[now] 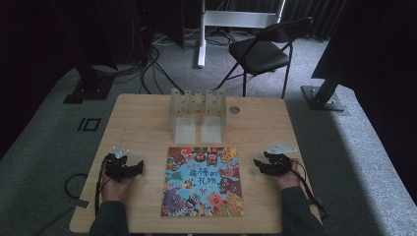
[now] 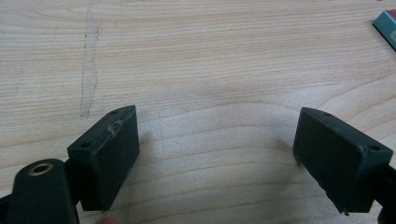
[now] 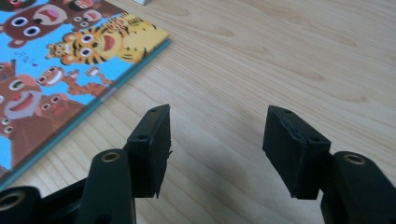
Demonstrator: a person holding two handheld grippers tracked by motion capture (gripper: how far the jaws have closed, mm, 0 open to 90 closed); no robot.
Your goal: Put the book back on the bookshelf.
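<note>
1. The picture book (image 1: 202,182) lies flat and closed at the middle of the bench (image 1: 147,123), its lower edge near the person's edge, cover up with cartoon animals all over it.
2. The left hand-held gripper (image 1: 140,166) sits near the bench's left edge, jaws spread wide over bare wood, grasping nothing.
3. The right hand-held gripper (image 1: 256,162) sits near the right edge, jaws apart and empty, aimed at the book's right side but not touching it.
4. Handling call: the book looks thin, light and fairly stiff, with a glossy cover that is likely slippery under the pads. Lying flat, it offers no gap, so the free long edge or a corner is probably the place to pinch or lift.
5. The high view gives the layout: book between both hands, a pale translucent rack (image 1: 197,113) near the far edge, a chair (image 1: 263,51) beyond.
6. The right gripper view shows what the high view cannot: the book's teal edge (image 3: 93,108) and its thinness, just left of the jaws.
7. The left gripper view shows wood grain, a faint scuff, and a sliver of the book's corner (image 2: 386,28) at far right.
</note>
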